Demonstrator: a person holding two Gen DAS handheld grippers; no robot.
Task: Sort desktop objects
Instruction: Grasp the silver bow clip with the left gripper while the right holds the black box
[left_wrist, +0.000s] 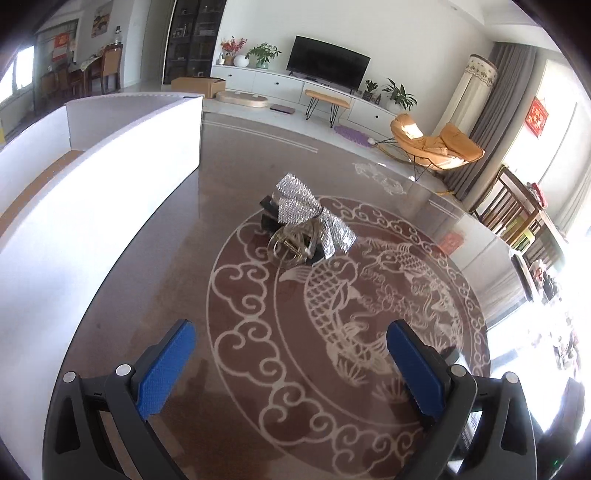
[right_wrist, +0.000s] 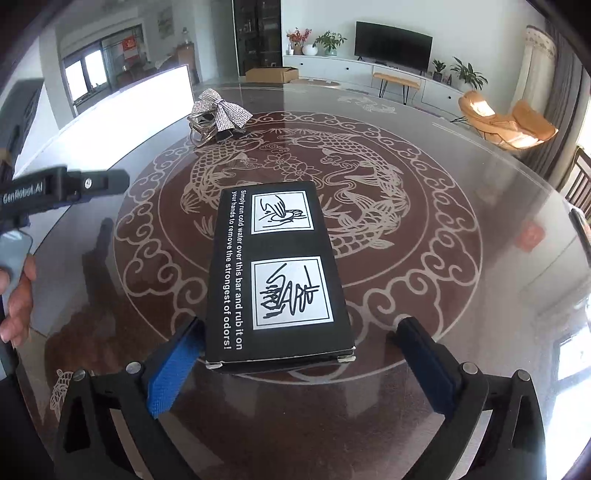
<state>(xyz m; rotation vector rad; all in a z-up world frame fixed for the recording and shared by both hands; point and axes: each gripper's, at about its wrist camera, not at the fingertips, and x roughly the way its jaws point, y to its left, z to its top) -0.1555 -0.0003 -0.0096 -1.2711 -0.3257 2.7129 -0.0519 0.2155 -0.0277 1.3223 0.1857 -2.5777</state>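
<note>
A black carton (right_wrist: 277, 273) printed with white text and two hand drawings lies flat on the glass table, its near end between the fingers of my right gripper (right_wrist: 299, 328). That gripper is open: the left blue pad (right_wrist: 173, 369) sits close by the carton's corner and the right finger stands well apart. Farther back lies a silver rhinestone bow on a key ring (right_wrist: 218, 110), with a small black object under it. My left gripper (left_wrist: 291, 354) hovers open and holds nothing, the bow bundle (left_wrist: 306, 225) lying ahead of it.
A white open-topped box (left_wrist: 110, 155) stands at the table's left edge, also the white box (right_wrist: 122, 103) behind the bow. The round glass table (left_wrist: 369, 314) carries a fish pattern. A hand (right_wrist: 18, 295) holds the left gripper (right_wrist: 110, 182) at the left. Chairs stand at the right.
</note>
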